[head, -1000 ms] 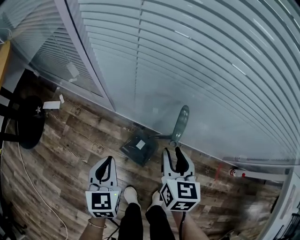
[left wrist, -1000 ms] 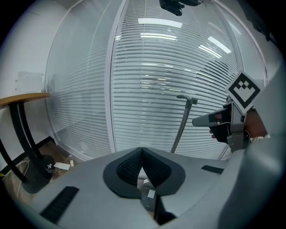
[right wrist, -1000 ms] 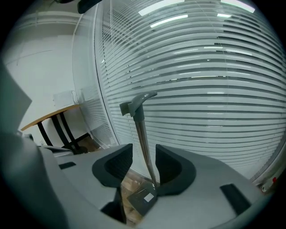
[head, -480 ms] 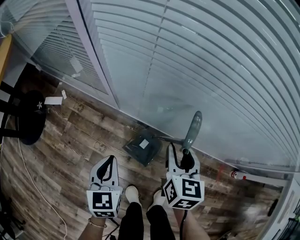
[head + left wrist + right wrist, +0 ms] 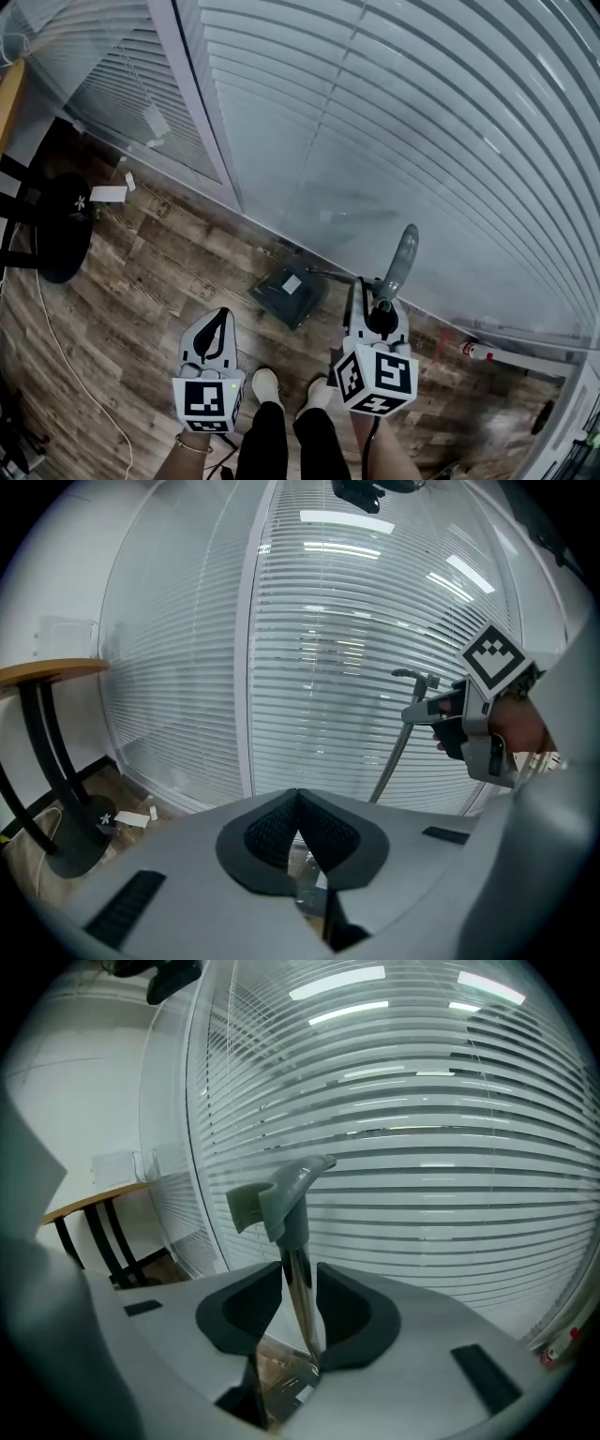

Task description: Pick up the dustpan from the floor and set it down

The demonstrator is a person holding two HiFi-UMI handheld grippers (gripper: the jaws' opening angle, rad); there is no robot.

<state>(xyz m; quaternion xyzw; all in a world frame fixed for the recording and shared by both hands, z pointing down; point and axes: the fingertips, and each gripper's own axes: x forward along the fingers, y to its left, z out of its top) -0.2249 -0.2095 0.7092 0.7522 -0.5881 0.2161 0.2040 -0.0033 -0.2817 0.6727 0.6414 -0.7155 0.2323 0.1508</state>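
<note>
A dark dustpan (image 5: 291,292) lies on the wood floor by the glass wall, its long handle (image 5: 401,258) rising to the right. My right gripper (image 5: 375,305) is on the upper shaft just below the grey grip (image 5: 281,1199). Its jaws are closing, with the metal shaft (image 5: 298,1288) between the pads and against them. In the left gripper view the shaft (image 5: 394,761) slants up to that gripper (image 5: 469,724). My left gripper (image 5: 217,323) hangs to the left of the pan, shut and empty, its pads meeting at the tips (image 5: 298,803).
A glass wall with white blinds (image 5: 394,122) runs right behind the dustpan. A black round stand base (image 5: 61,225) and a white cable (image 5: 66,366) lie at the left, with paper scraps (image 5: 108,194) nearby. The person's shoes (image 5: 265,384) are just below the pan. A wooden tabletop (image 5: 47,672) is at the far left.
The handle's top has swung to the right together with my right gripper, while the pan stays on the floor. The left gripper has hardly moved.
</note>
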